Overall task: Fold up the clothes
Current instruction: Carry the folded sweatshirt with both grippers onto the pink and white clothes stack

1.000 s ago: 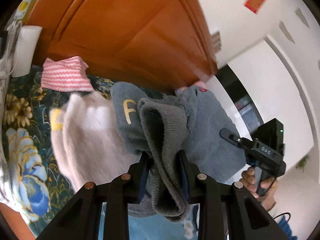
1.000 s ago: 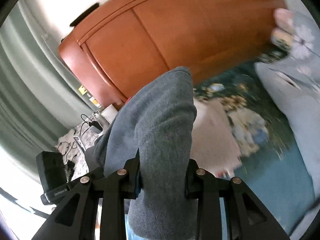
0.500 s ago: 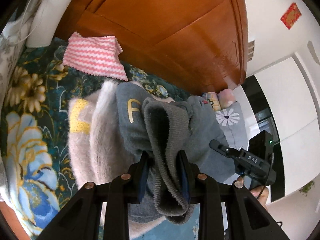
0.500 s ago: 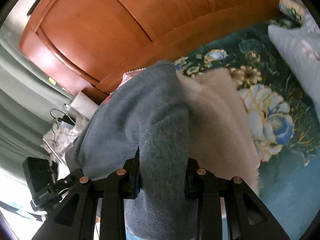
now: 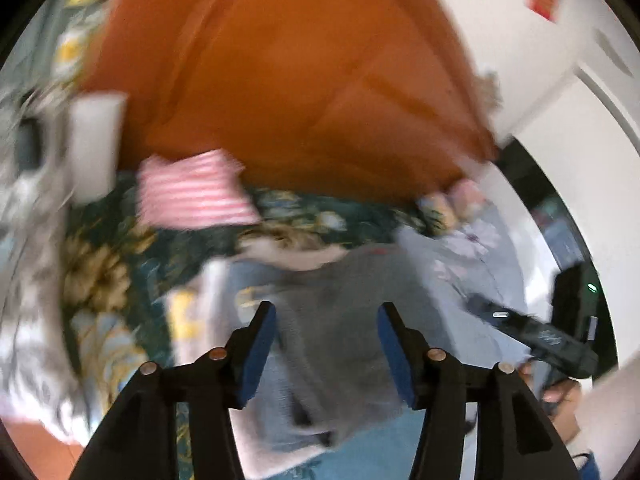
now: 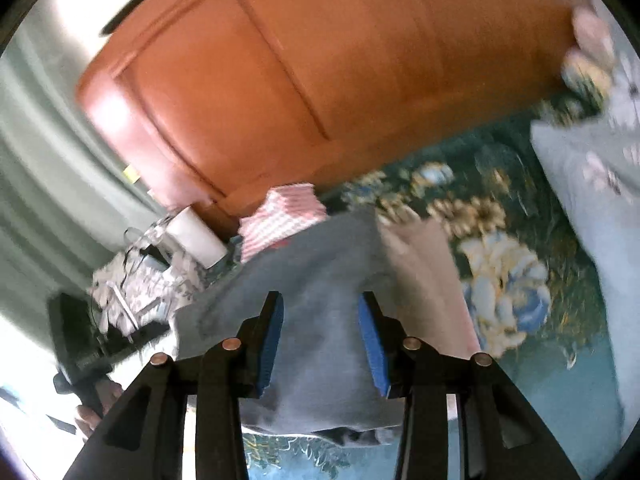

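Observation:
A grey sweater (image 5: 340, 320) lies on the floral bedspread (image 5: 132, 248), on top of a pale pink fluffy garment (image 5: 296, 254). My left gripper (image 5: 326, 344) is open just above the sweater, blue pads apart, holding nothing. My right gripper (image 6: 320, 340) is open too, over the same grey sweater (image 6: 320, 280), with the pink garment (image 6: 424, 280) at its right. The right gripper also shows in the left wrist view (image 5: 536, 336), at the right. The left gripper shows in the right wrist view (image 6: 84, 344), at the lower left. Both views are motion-blurred.
A folded pink-and-white striped cloth (image 5: 192, 192) lies near the orange wooden headboard (image 5: 304, 92). A white cylinder (image 5: 96, 140) and cables sit at the left. A light grey pillow (image 6: 592, 208) with a flower print lies at the right.
Both grippers have opened and let go of the grey sweater, which now lies flat on the pink garment. Both grippers have pulled back from it.

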A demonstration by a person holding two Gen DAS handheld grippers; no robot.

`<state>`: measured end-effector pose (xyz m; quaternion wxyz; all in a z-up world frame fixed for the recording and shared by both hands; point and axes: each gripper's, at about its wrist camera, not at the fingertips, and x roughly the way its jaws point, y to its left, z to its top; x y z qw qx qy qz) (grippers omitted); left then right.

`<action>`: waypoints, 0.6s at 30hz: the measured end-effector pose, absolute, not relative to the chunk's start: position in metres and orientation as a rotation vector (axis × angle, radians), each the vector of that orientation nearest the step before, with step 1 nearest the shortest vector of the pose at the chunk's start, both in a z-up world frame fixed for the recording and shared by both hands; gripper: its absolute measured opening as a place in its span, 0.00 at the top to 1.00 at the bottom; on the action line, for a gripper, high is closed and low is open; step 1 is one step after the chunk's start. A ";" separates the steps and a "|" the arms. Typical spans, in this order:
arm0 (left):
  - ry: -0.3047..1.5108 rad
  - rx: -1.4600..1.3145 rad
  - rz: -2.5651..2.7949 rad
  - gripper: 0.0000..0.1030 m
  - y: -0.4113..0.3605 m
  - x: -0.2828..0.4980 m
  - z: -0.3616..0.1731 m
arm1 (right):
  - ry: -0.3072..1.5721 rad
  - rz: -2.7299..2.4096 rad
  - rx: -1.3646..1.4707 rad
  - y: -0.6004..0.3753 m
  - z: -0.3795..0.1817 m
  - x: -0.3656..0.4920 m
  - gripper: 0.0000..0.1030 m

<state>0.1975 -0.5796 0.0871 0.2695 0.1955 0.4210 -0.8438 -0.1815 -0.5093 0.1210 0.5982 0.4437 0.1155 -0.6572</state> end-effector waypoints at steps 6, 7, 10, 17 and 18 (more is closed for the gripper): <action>0.989 0.724 -2.263 0.44 -0.582 0.157 0.050 | 0.396 -1.546 0.951 -0.520 0.100 -0.152 0.61; 0.982 0.759 -2.235 0.44 -0.586 0.154 0.038 | 0.393 -1.562 0.958 -0.521 0.094 -0.155 0.61; 0.992 0.759 -2.216 0.45 -0.590 0.152 0.025 | 0.373 -1.588 1.051 -0.530 0.067 -0.168 0.61; 0.956 0.740 -2.214 0.44 -0.576 0.170 0.049 | 0.361 -1.633 1.095 -0.529 0.067 -0.165 0.61; 0.944 0.724 -2.222 0.44 -0.571 0.176 0.054 | 0.361 -1.640 1.075 -0.523 0.074 -0.161 0.61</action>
